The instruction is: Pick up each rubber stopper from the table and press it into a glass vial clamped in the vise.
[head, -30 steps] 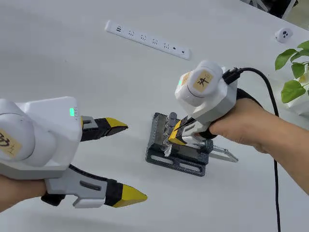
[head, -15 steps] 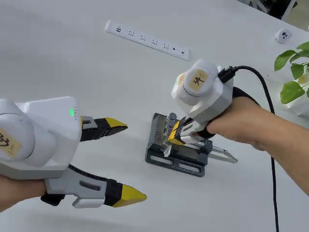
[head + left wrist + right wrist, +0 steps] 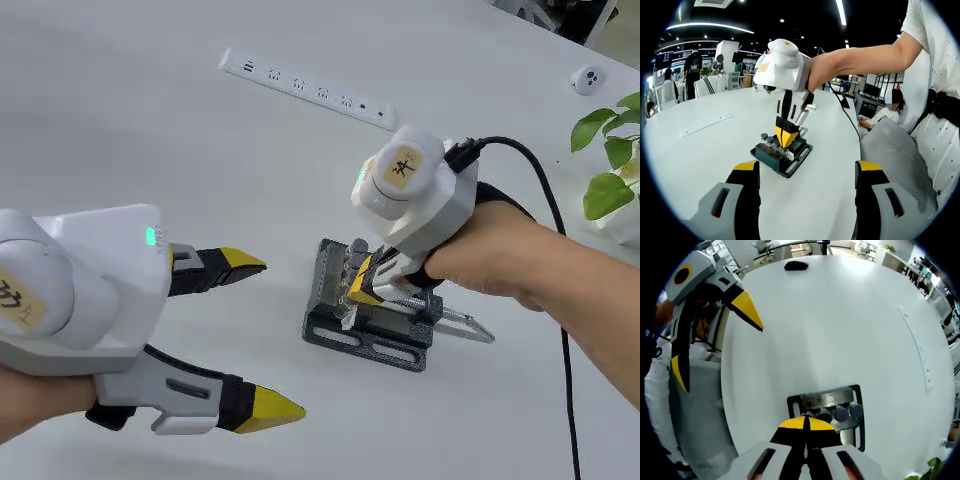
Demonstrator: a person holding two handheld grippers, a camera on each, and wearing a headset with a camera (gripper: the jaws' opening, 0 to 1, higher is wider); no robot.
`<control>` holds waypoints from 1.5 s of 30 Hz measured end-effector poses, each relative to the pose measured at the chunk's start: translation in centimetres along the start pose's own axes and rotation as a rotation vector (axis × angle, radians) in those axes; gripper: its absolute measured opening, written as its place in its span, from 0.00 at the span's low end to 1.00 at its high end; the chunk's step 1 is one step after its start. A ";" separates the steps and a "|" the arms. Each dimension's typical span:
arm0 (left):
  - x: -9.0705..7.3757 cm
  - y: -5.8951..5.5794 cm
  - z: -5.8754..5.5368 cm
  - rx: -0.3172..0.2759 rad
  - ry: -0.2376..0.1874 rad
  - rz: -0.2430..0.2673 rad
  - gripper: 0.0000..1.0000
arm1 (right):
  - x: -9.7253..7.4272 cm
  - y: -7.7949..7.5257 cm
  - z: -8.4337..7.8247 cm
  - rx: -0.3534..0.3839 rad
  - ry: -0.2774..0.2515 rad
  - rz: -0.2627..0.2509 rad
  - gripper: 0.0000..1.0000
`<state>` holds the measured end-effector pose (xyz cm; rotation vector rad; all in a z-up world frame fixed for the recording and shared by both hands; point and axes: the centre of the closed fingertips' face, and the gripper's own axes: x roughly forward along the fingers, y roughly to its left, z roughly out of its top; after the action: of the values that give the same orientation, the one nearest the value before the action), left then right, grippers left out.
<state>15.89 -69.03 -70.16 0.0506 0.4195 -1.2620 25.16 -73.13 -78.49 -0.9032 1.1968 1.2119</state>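
Left gripper released, yellow wedge tips spread wide, hovering over smooth white table, well apart from vise. Right gripper clenched, yellow tips pressed together, pointing down onto row of glass vials clamped in dark, blocky metal vise. Round grey rubber stoppers seated in vials just beside tips; possibly another beneath tips, hidden. Long white power strip beyond.

An open-plan office: large white table, white chairs, ceiling strip lights.
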 end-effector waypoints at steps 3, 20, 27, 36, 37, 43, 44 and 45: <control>0.0 -0.1 -0.1 0.003 0.005 0.000 0.77 | 0.0 0.0 0.0 0.002 -0.006 -0.001 0.00; -0.4 -0.5 0.6 0.031 0.012 0.003 0.77 | -0.1 0.0 0.1 0.014 -0.116 -0.061 0.00; -0.6 -0.7 0.4 0.034 0.020 0.006 0.77 | -0.2 0.1 0.1 0.055 -0.169 -0.073 0.00; -0.6 -0.8 0.2 0.031 0.018 0.007 0.76 | -0.3 0.0 -0.5 0.059 -0.152 -0.071 0.00; -0.6 -0.7 0.2 0.031 0.018 0.008 0.76 | -0.3 0.0 -0.5 0.060 -0.151 -0.070 0.00; -0.5 -0.8 0.2 0.030 0.016 0.005 0.76 | -0.2 -0.1 -0.5 0.054 -0.134 -0.072 0.00; -0.4 -0.8 0.2 0.030 0.017 0.005 0.76 | -0.1 -0.1 -0.5 0.055 -0.132 -0.071 0.00; -0.4 -0.8 0.2 0.031 0.017 0.004 0.76 | 0.0 -0.2 -0.6 0.059 -0.131 -0.069 0.00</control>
<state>15.14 -68.99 -69.72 0.0882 0.4145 -1.2647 25.22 -73.69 -78.58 -0.8025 1.0828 1.1567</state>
